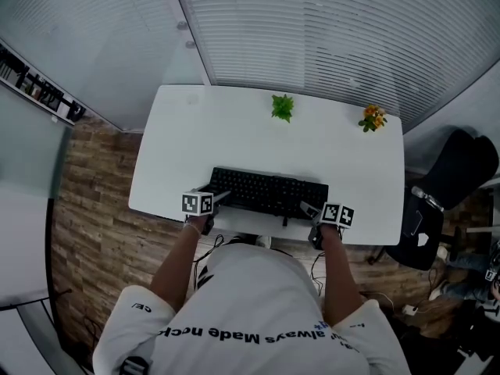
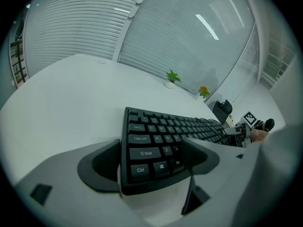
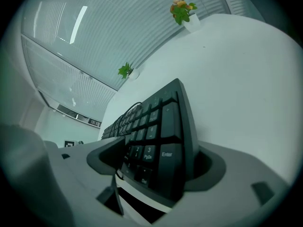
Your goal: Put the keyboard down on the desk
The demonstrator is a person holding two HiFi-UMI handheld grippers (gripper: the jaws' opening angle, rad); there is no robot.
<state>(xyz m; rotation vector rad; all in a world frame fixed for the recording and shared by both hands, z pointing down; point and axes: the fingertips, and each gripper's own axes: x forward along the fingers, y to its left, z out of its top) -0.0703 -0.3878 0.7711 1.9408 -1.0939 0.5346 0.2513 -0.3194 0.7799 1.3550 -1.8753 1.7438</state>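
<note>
A black keyboard [image 1: 269, 192] lies flat on the white desk [image 1: 234, 131] near its front edge. My left gripper [image 1: 217, 198] straddles the keyboard's left end, and my right gripper [image 1: 311, 209] straddles its right end. In the left gripper view the Ctrl and Shift end of the keyboard [image 2: 161, 136] sits between the wide jaws of the left gripper [image 2: 151, 162], with a sliver of gap at the left pad [image 2: 102, 164]. In the right gripper view the number-pad end [image 3: 156, 126] stands between the spread jaws of the right gripper [image 3: 156, 167]. Neither pair of pads visibly presses on it.
A small green plant [image 1: 282, 106] and a pot of orange flowers [image 1: 373, 118] stand at the desk's far edge by the blinds. A black office chair [image 1: 449, 186] is to the right of the desk. Wooden floor lies to the left.
</note>
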